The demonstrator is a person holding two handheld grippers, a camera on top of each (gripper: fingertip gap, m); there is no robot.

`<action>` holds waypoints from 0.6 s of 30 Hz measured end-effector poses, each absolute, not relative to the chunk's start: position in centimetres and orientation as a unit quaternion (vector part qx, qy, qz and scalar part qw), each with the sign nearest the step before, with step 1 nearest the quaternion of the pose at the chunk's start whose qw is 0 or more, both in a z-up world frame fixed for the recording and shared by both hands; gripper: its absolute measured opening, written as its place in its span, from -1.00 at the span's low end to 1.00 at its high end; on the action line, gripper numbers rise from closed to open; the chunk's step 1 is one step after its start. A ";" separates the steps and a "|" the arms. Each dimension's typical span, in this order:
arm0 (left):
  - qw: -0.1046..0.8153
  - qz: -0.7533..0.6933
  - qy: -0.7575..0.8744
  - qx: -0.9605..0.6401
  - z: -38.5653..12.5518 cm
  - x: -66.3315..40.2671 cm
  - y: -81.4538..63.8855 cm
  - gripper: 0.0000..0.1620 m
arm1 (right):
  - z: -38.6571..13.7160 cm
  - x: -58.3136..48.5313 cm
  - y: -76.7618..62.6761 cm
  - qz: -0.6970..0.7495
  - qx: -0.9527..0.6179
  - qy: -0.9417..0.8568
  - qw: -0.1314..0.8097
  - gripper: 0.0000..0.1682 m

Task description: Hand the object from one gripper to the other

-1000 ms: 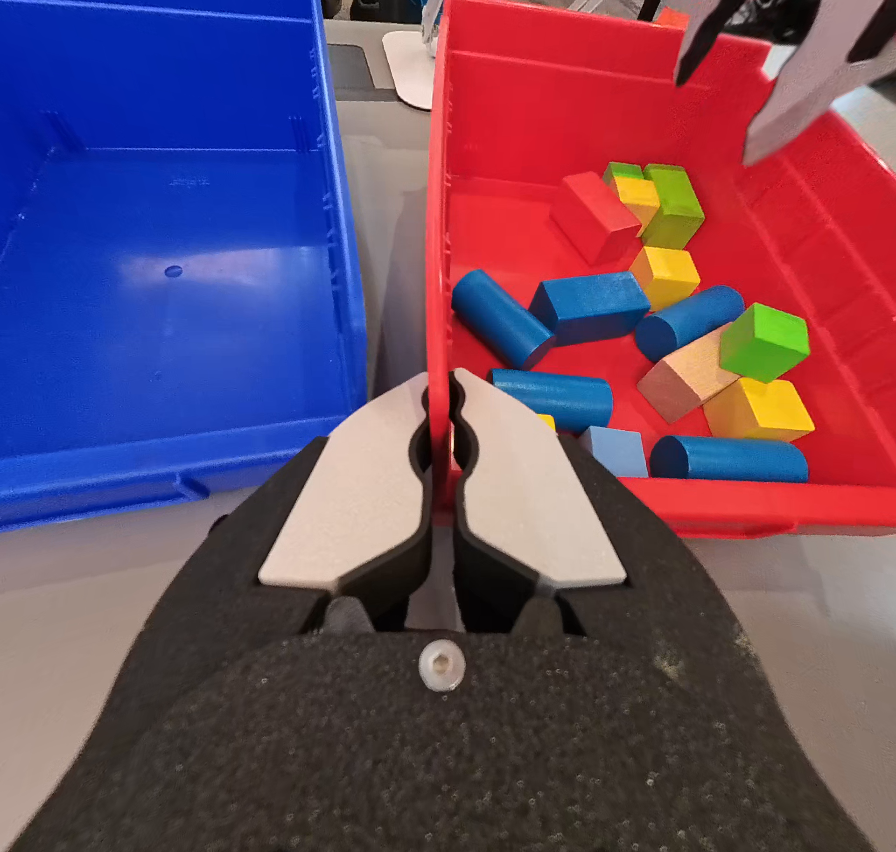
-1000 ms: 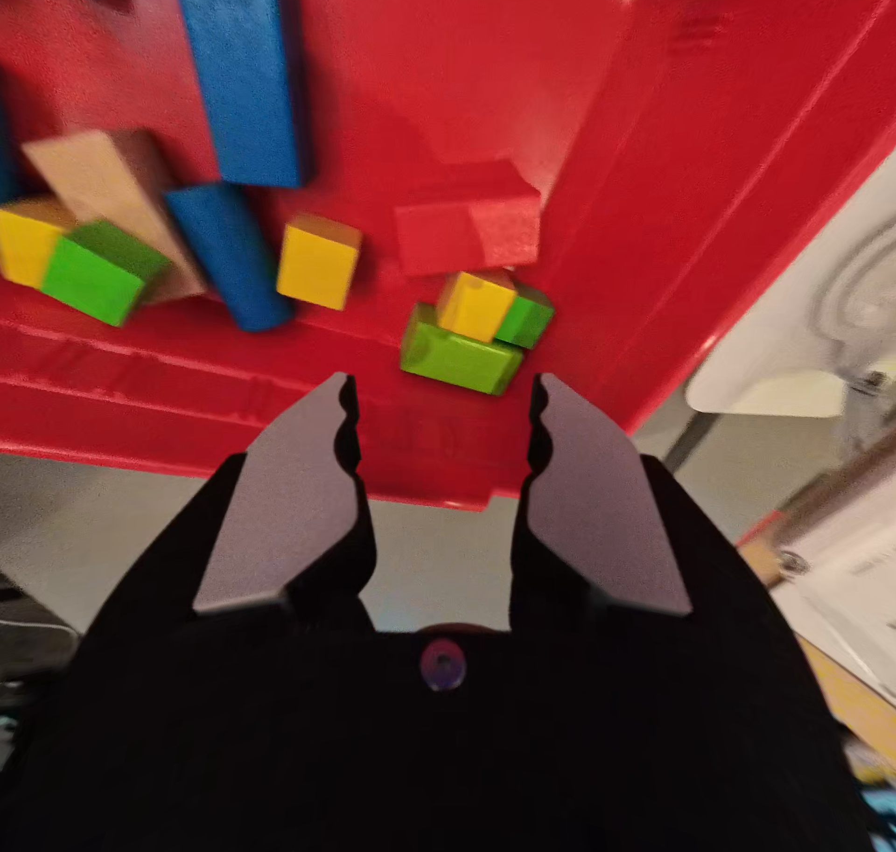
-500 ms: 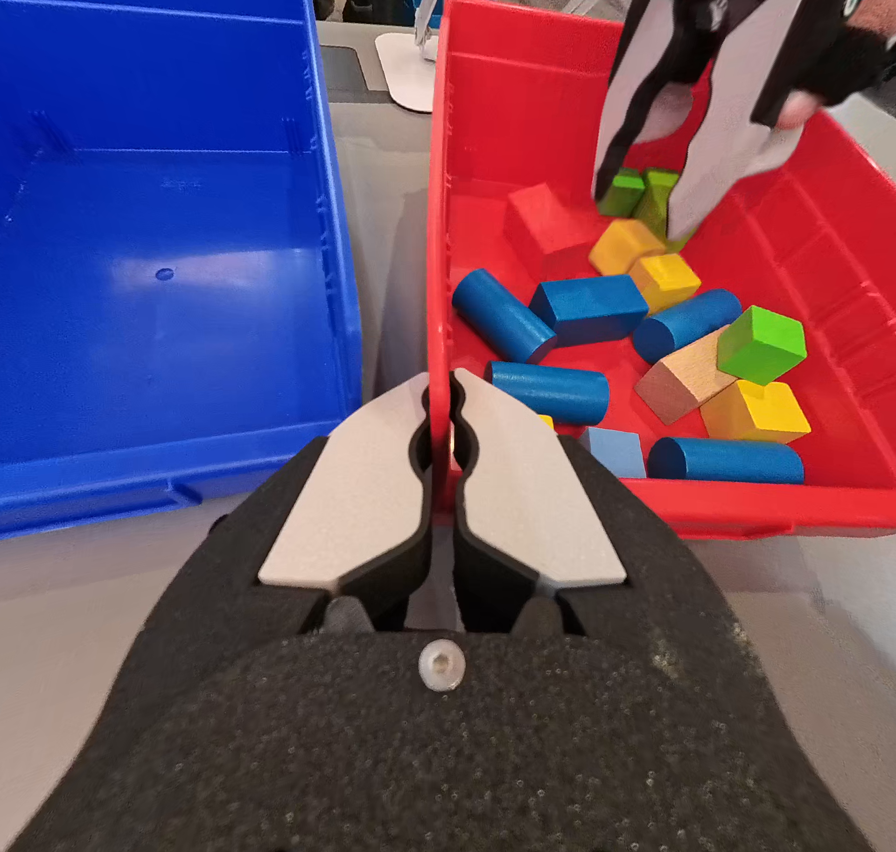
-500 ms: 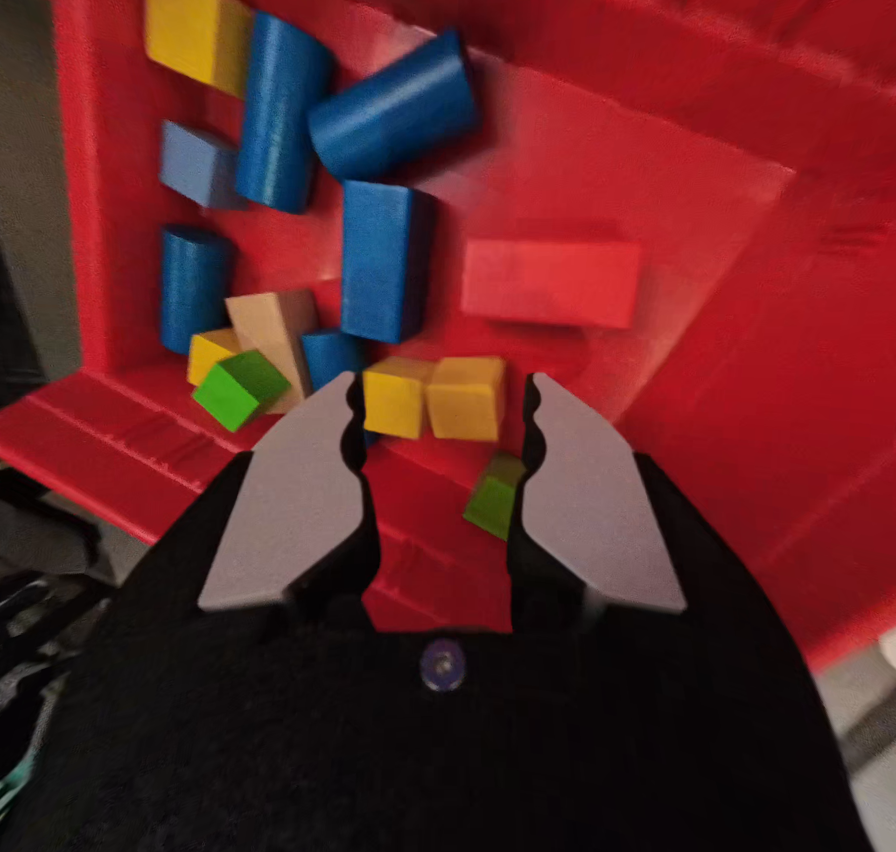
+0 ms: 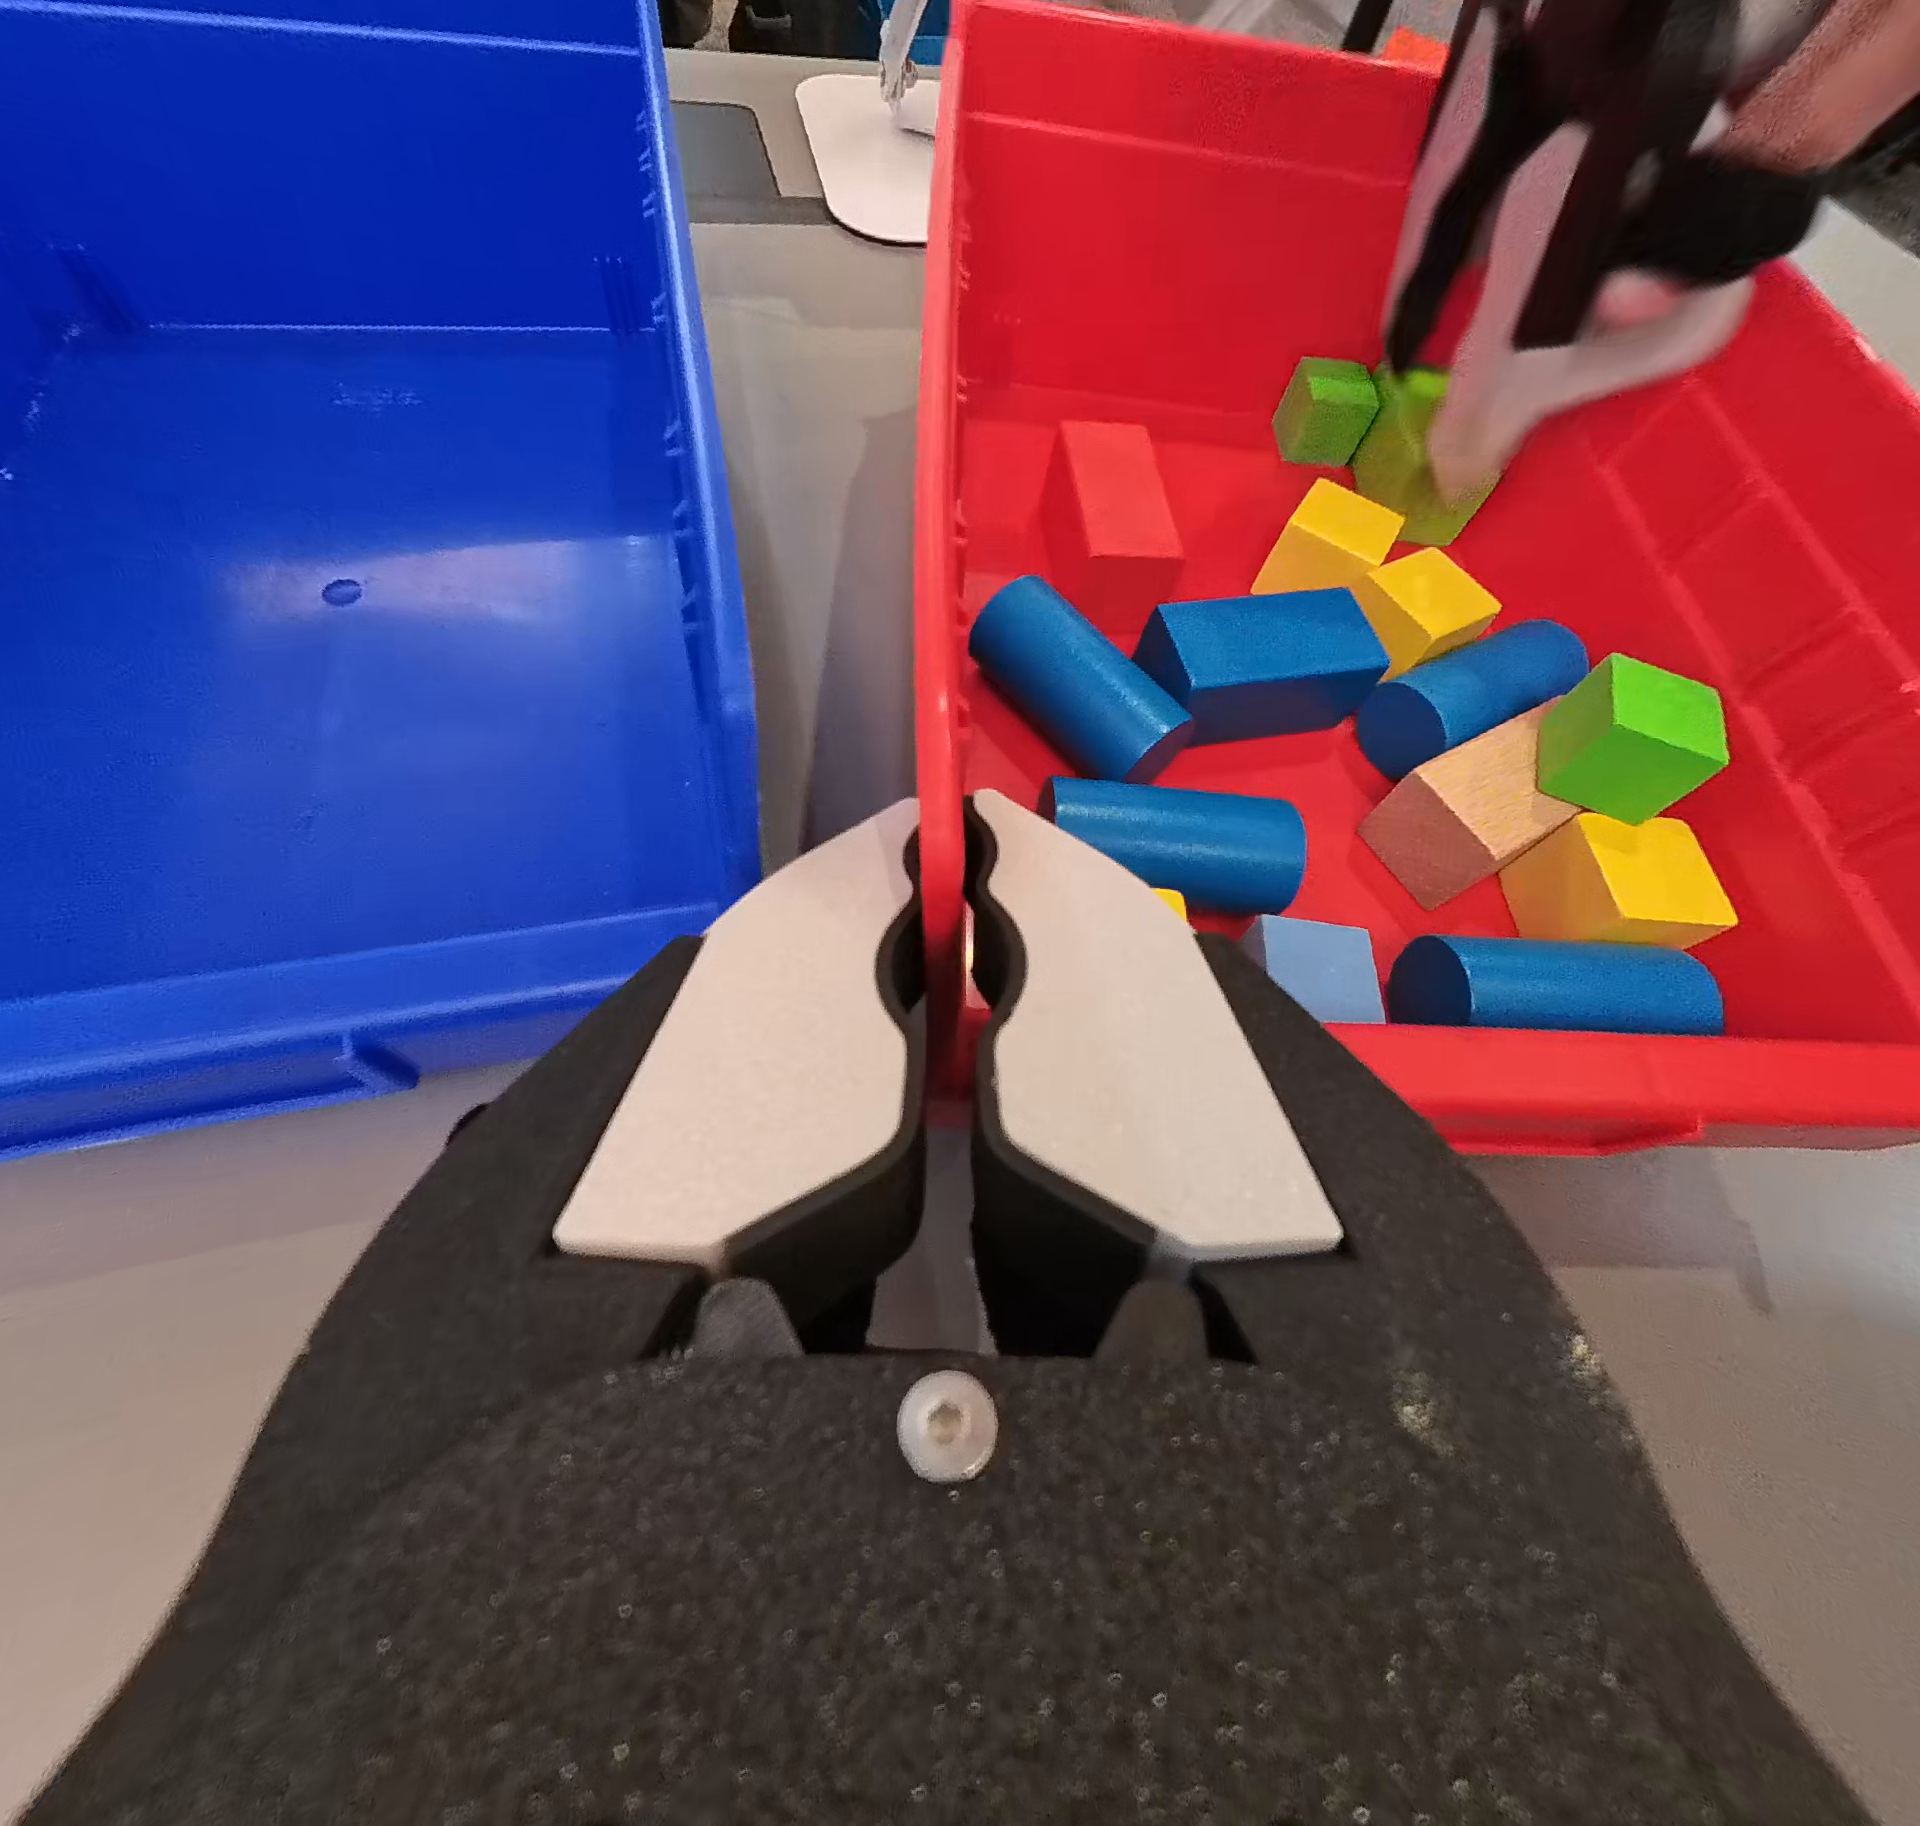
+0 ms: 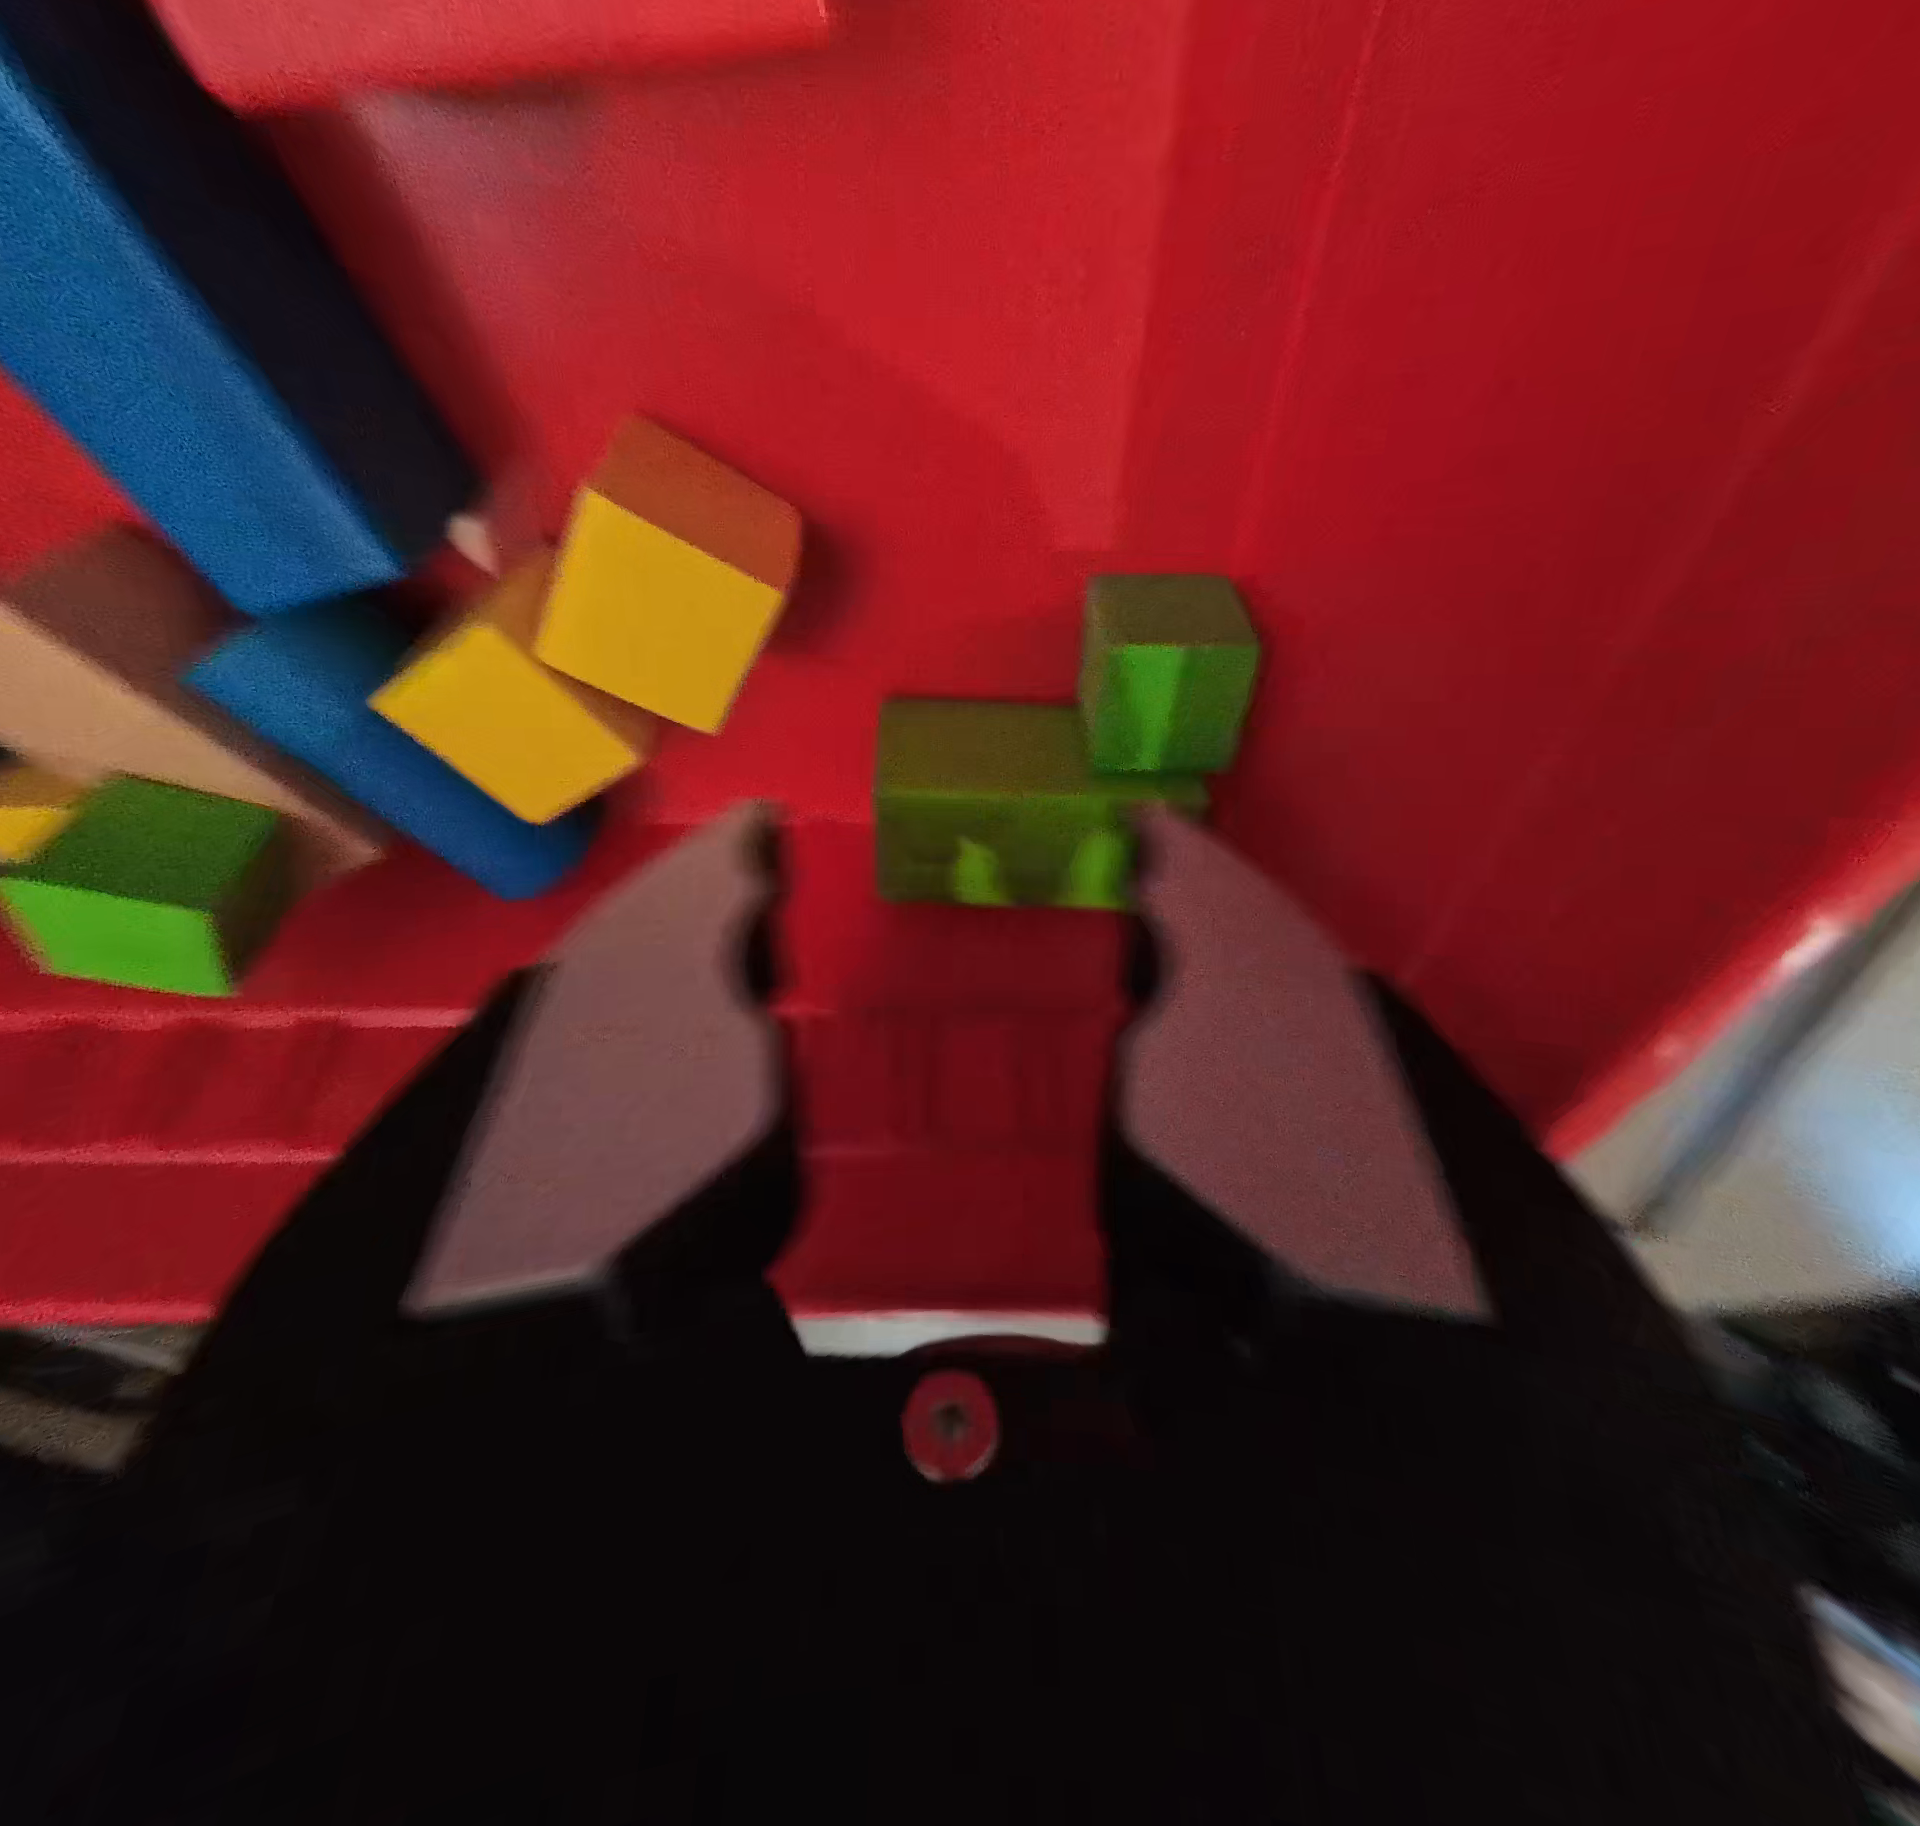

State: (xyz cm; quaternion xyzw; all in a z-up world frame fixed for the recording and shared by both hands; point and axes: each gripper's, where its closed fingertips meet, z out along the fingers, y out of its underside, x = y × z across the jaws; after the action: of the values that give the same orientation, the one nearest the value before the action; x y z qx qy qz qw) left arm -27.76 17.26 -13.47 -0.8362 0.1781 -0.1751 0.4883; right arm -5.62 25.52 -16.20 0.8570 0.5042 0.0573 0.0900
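The red bin (image 5: 1164,166) holds several wooden blocks. My right gripper (image 6: 951,841) is open and empty, low inside the bin's far right part. A long green block (image 6: 987,810) lies just past its fingertips, near the right finger, with a small green cube (image 6: 1169,675) against it. The view is blurred. In the left wrist view the right gripper (image 5: 1439,426) stands over the long green block (image 5: 1403,467) and green cube (image 5: 1325,410). My left gripper (image 5: 943,841) is shut on the red bin's near left wall.
An empty blue bin (image 5: 343,581) stands left of the red bin on the grey table (image 5: 810,446). Two yellow cubes (image 6: 665,602), blue cylinders (image 5: 1075,680), a blue bar (image 5: 1262,659), a red block (image 5: 1112,509) and another green cube (image 5: 1631,737) lie in the red bin.
My right gripper has come down from above the bin's far right rim into the bin, to the green blocks. The red block and a yellow cube have shifted. The left gripper has not moved.
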 end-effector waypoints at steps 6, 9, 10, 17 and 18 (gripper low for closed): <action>0.488 -0.179 0.177 -0.836 -13.5 -27.7 17.2 -0.96 | -15.5 -5.6 24.5 0.031 0.839 0.536 0.088 0.17; 0.486 -0.183 0.179 -0.835 -13.5 -27.5 17.1 -0.96 | -16.2 -4.6 25.1 0.136 0.809 0.563 0.102 0.16; 0.487 -0.183 0.179 -0.835 -13.5 -27.5 17.1 -0.96 | -16.5 -4.1 25.2 0.167 0.799 0.566 0.114 0.11; 0.487 -0.177 0.182 -0.836 -13.5 -27.3 16.9 -0.97 | -17.7 -6.4 21.6 0.024 0.841 0.506 0.190 0.70; 0.486 -0.180 0.184 -0.835 -13.5 -27.3 16.9 -0.97 | -16.4 -8.7 21.0 -0.074 0.848 0.497 0.168 0.59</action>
State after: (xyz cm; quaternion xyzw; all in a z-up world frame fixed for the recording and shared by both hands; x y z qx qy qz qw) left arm -27.28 16.92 -13.47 -0.8349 0.1839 -0.1799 0.4865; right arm -8.74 21.01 -16.36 0.8479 0.4974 -0.0744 0.1675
